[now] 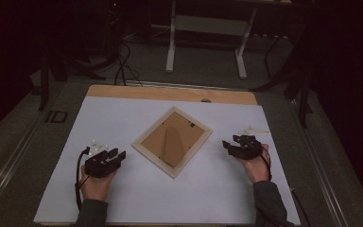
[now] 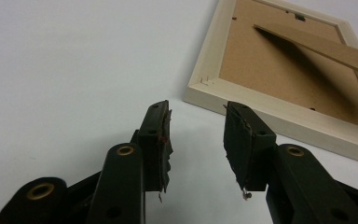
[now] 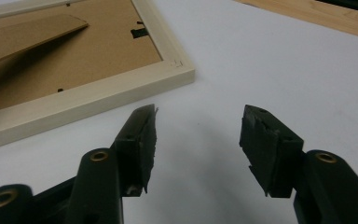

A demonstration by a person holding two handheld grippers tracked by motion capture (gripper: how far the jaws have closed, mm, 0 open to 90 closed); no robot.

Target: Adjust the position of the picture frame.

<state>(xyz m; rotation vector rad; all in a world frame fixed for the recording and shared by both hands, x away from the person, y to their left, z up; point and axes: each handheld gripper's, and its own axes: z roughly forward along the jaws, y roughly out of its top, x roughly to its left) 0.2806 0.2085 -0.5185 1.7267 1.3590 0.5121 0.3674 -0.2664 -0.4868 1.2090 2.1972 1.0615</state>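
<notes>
A pale wooden picture frame (image 1: 172,141) lies face down in the middle of the white sheet, turned like a diamond, its brown backing board and fold-out stand (image 1: 171,143) facing up. My left gripper (image 1: 116,155) rests on the sheet just left of the frame, open and holding nothing. In the left gripper view the frame's corner (image 2: 205,86) lies just beyond the left gripper (image 2: 196,109). My right gripper (image 1: 228,144) sits to the frame's right, open and holding nothing. The right gripper view has the frame's corner (image 3: 179,70) up and left of the right gripper (image 3: 198,114).
The white sheet (image 1: 123,198) covers a wooden table whose bare edge (image 1: 170,93) shows at the back. Beyond it stand a white table frame (image 1: 205,42) and cables (image 1: 123,66) on a dark floor. A small pale object (image 1: 257,129) lies behind the right gripper.
</notes>
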